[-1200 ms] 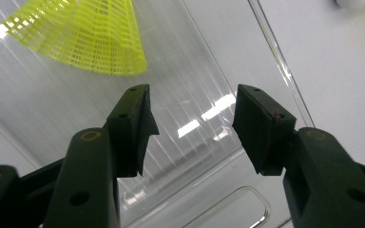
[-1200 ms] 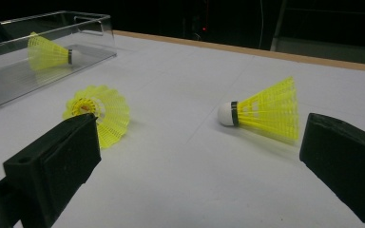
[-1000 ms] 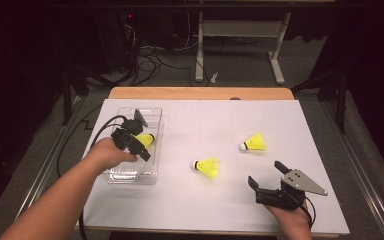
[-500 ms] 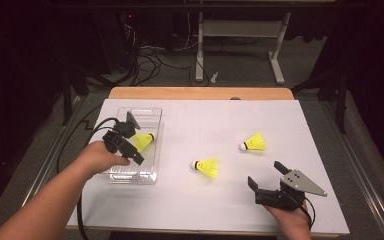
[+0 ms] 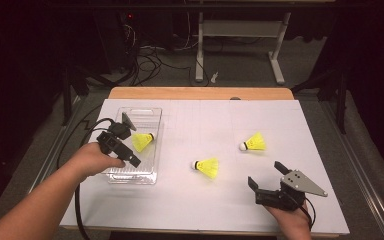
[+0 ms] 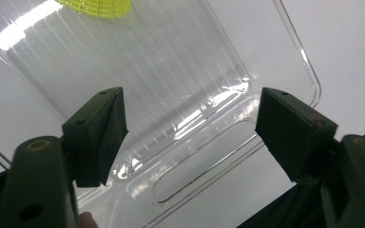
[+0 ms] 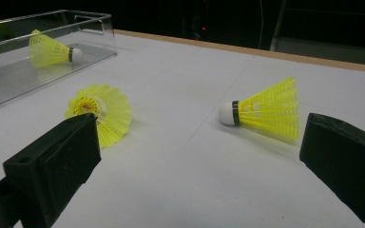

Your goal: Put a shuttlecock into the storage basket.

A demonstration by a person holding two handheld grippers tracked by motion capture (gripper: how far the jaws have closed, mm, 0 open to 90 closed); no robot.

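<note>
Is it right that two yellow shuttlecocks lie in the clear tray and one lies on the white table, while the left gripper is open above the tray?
Not quite. The high view shows one shuttlecock in the clear tray, and two on the white table: one near the middle and one further right. The rest holds: the left gripper is open above the tray, its jaws having just been opening with nothing between them.

Left forearm: coming in from seven o'clock, reaching toward one o'clock.
Left gripper (image 5: 125,141): jaws have just been opening and are standing apart with nothing between the pads (image 6: 100,135).
Right hand (image 5: 291,220): sitting at five o'clock.
Right gripper (image 5: 265,174): pointing toward eleven o'clock, jaws spread wide, gripping nothing.
</note>
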